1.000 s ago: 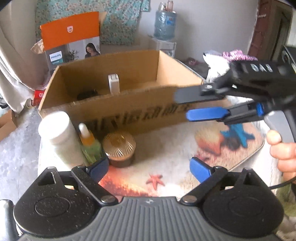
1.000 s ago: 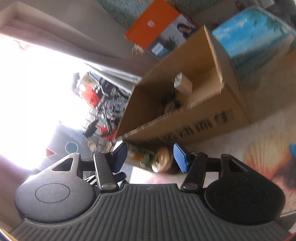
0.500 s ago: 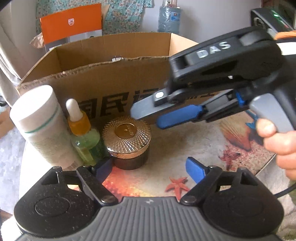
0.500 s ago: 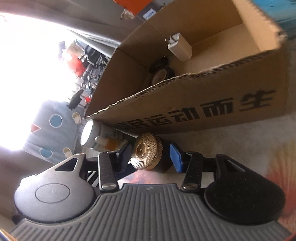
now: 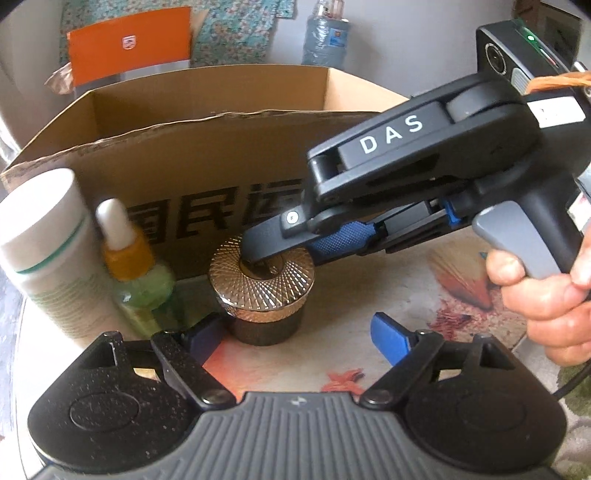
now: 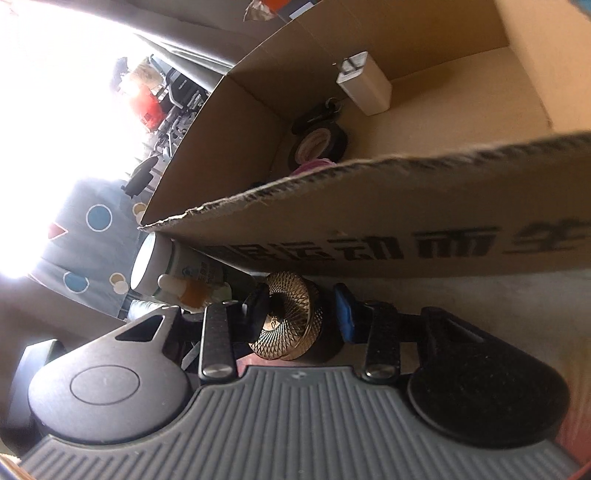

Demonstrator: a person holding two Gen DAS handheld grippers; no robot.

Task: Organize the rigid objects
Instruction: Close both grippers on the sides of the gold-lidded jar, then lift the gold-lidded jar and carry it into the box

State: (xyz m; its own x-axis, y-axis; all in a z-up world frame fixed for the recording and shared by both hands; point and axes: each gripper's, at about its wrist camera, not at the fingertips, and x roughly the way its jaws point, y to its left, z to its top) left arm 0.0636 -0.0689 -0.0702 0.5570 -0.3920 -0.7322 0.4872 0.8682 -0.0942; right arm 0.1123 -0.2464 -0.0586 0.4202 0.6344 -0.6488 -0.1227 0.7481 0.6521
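Observation:
A dark jar with a gold patterned lid (image 5: 263,275) stands on the mat in front of the cardboard box (image 5: 207,155). My right gripper (image 6: 301,314) is open, turned on its side, with its fingers above and below the jar's lid (image 6: 290,321); in the left wrist view the upper finger (image 5: 266,236) rests over the lid's middle. My left gripper (image 5: 295,334) is open and empty, just in front of the jar. A white bottle (image 5: 48,251) and a green dropper bottle (image 5: 133,280) stand left of the jar.
Inside the box lie a white charger (image 6: 364,86), a black tape roll (image 6: 317,146) and something pink (image 6: 314,164). The printed beach mat (image 5: 461,288) covers the table. An orange Philips box (image 5: 129,42) and a water jug (image 5: 325,33) stand behind.
My right gripper has swung left and down from above the box to the jar, and its fingers now bracket the lid. My left gripper has moved closer to the jar.

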